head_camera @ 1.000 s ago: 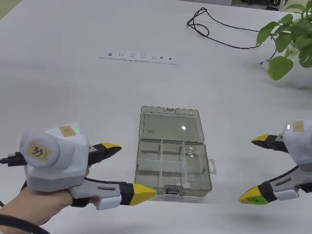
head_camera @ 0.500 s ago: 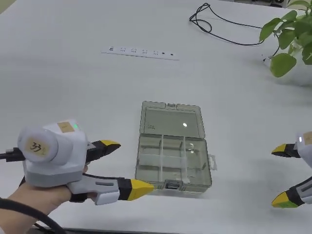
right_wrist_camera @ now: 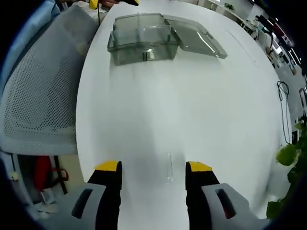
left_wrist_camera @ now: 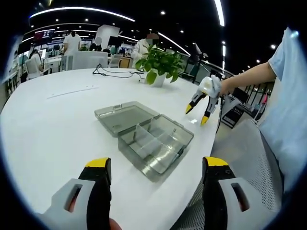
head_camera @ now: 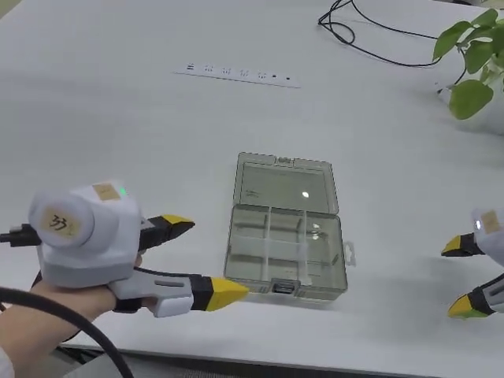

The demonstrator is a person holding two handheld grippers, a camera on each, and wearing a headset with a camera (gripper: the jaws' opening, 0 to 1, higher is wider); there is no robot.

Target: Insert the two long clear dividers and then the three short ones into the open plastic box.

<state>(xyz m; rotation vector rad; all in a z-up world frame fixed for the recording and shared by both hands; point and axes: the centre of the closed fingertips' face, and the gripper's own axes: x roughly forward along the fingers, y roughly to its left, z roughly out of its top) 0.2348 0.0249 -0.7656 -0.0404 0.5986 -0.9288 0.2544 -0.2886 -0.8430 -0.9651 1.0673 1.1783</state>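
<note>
1. Table: white, wide, under both of your claws.
2. Mesh chair: grey back, off to the left of your right claw in the right gripper view, beside the table edge.
3. Plant: green leaves in a white pot. It stands far ahead of your left claw, beyond the box.
4. Plastic box: smoky clear, open, resting on the table. It sits just ahead of your left claw's tips and well apart from your right claw. In the right gripper view it stands far ahead and a little left.
5. Lid: hinged back and lying flat on the table, on the side of the box away from you.
6. Left claw: jaws wide apart and holding nothing, with the yellow tips pointing at the box's near left corner.
7. Right claw: jaws apart and holding nothing, low over the table to the right of the box.
8. Cable: black and looped, far beyond both claws.
9. Power strip: white and flat, far ahead of your left claw, past the lid.
10. Dividers: clear, upright inside the box, splitting it into compartments. You cannot count them from here.
11. Clear strip: faint, flat on the table just past your right claw's tips, in line with the gap between its jaws.
</note>
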